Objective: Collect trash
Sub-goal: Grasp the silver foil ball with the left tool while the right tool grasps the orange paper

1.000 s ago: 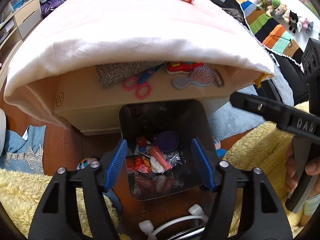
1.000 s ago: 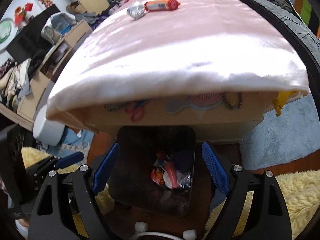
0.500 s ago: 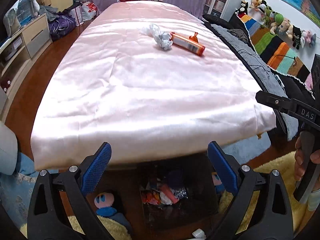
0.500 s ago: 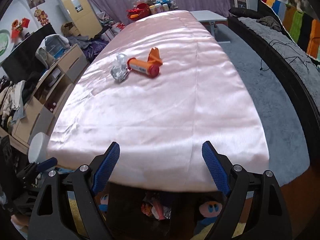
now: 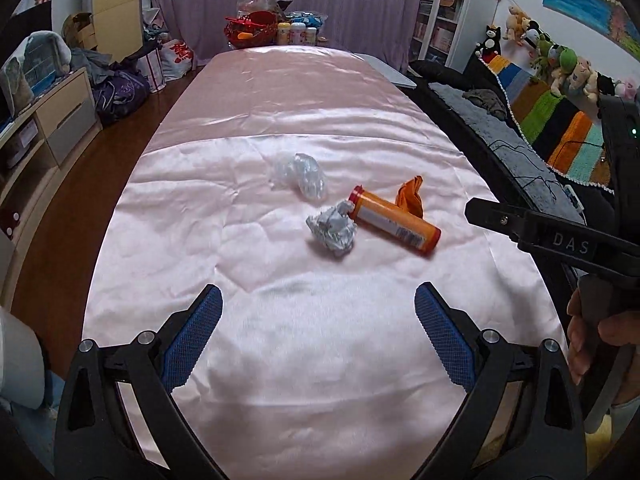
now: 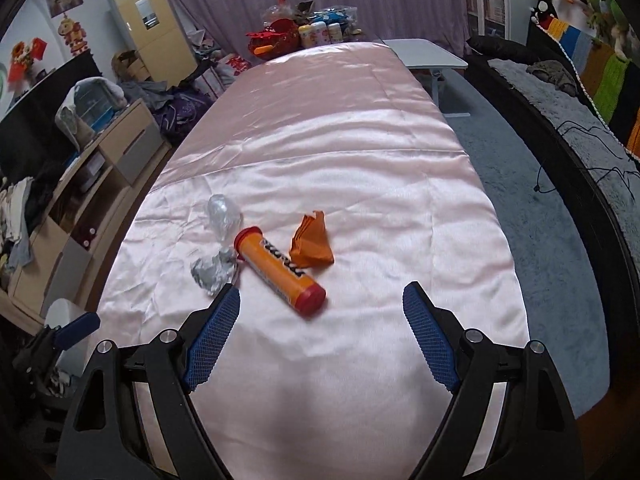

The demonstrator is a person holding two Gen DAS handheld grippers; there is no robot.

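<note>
On the pink satin table cover (image 5: 280, 128) (image 6: 360, 152) lie an orange tube with red caps (image 5: 394, 226) (image 6: 280, 276), a crumpled grey foil ball (image 5: 332, 230) (image 6: 212, 272), a clear crumpled plastic wrap (image 5: 304, 176) (image 6: 224, 214) and an orange folded paper (image 5: 410, 196) (image 6: 312, 246). My left gripper (image 5: 318, 334) is open and empty, above the near part of the table, short of the trash. My right gripper (image 6: 320, 334) is open and empty, just short of the tube; it shows at the right of the left wrist view (image 5: 560, 240). The trash bin is out of view.
A red basket and bottles (image 5: 272, 30) stand at the table's far end. Drawers and clutter (image 5: 48, 112) line the left wall. A dark sofa with a striped blanket (image 5: 552, 120) runs along the right. A small white table (image 6: 424, 58) stands at the far right.
Both grippers have risen from over the trash bin under the table edge to above the tabletop and moved forward. The bin has dropped out of view and the trash looks closer.
</note>
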